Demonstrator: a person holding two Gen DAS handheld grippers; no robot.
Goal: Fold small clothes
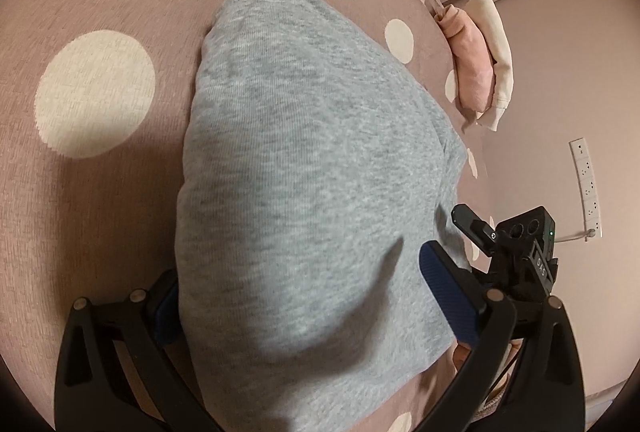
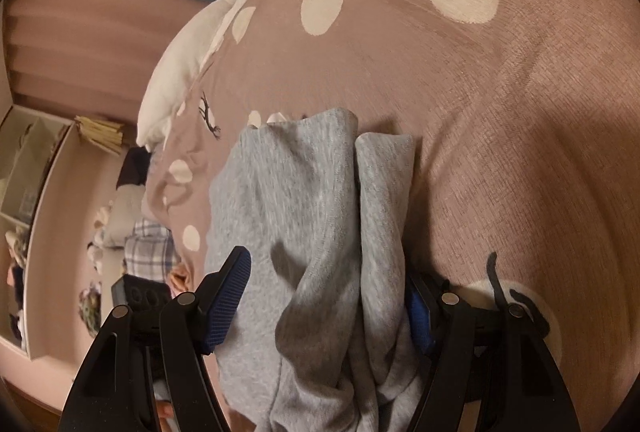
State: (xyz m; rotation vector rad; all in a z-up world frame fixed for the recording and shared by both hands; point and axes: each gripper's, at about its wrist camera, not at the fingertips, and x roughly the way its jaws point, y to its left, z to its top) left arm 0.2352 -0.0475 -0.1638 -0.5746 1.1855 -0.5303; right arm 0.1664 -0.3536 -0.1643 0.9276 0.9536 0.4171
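Grey garment (image 1: pixel 304 168) on bed (image 1: pixel 100 192), long axis running fwd from both grippers; I see left gripper (image 1: pixel 296 296) and right gripper (image 2: pixel 328 316) jaws wide apart, cloth between, not clamped.

Dim, warm pinkish indoor light; soft shadows across the grey garment (image 1: pixel 304 168) and bedspread (image 2: pixel 520 152); strong fisheye bending, dark corners, slight motion blur.
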